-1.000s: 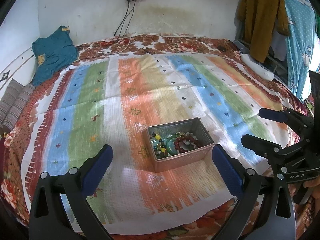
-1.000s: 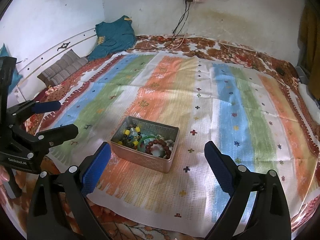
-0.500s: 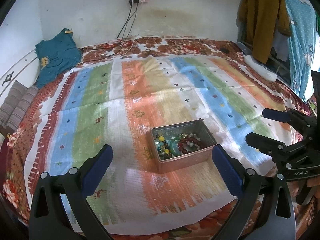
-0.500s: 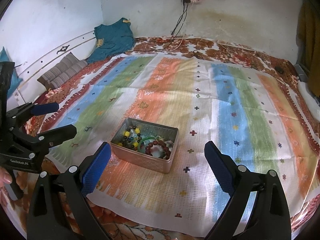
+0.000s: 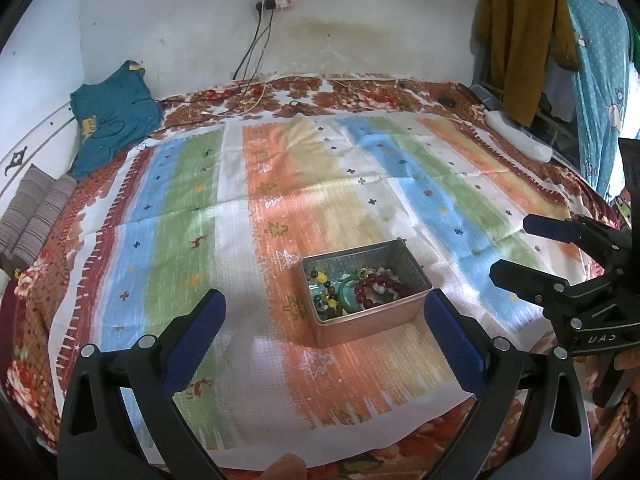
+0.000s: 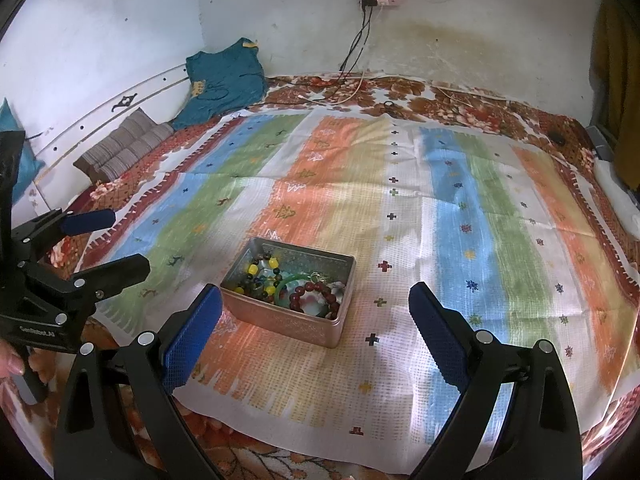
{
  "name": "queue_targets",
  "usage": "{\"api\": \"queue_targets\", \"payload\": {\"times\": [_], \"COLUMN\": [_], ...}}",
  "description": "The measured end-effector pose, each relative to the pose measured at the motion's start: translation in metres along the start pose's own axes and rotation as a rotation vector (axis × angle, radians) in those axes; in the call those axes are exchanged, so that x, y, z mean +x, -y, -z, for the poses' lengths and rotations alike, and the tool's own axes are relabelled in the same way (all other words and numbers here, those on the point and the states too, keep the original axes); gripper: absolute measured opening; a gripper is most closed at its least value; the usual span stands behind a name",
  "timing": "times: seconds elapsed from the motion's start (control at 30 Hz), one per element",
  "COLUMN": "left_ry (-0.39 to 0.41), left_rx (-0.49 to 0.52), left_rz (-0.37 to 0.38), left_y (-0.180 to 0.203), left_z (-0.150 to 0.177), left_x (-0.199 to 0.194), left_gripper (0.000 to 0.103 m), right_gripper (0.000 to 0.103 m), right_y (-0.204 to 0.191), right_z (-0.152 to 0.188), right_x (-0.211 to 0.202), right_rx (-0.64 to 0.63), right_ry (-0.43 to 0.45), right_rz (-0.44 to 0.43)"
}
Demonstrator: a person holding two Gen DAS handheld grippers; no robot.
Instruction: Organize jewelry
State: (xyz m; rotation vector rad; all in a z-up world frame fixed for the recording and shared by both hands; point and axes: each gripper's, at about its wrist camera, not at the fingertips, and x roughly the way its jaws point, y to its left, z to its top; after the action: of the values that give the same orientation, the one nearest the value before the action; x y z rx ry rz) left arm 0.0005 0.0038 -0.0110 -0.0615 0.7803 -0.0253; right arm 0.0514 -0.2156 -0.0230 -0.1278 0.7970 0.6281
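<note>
The tin (image 5: 366, 288) has slid a bit to the right in the left view since before. It sits on the striped cloth (image 5: 180, 208) — beads (image 5: 378, 288) inside. The left gripper (image 5: 324, 344) at 6 o'clock and the right gripper (image 6: 316, 332) are both wide open — holding nothing.

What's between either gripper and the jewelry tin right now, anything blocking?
Nothing visible. The left gripper and right gripper are both open, with only bare striped cloth between them and the metal tin. The tin is lidless, its bracelets exposed.
</note>
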Motion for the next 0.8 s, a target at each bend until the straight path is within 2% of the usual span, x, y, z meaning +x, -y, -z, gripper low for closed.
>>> {"api": "queue_targets", "payload": {"times": [0.8], "left_ry": [0.023], "left_rx": [0.022], "left_rz": [0.012], "left_y": [0.0057], "left_z": [0.0009], "left_x": [-0.007], "left_gripper": [0.097], "right_gripper": [0.095], "right_y": [-0.0002], "right_z": [-0.0002], "right_x": [-0.0027], "right_rx": [0.005], "right_ry": [0.013], "right_rz": [0.002]}}
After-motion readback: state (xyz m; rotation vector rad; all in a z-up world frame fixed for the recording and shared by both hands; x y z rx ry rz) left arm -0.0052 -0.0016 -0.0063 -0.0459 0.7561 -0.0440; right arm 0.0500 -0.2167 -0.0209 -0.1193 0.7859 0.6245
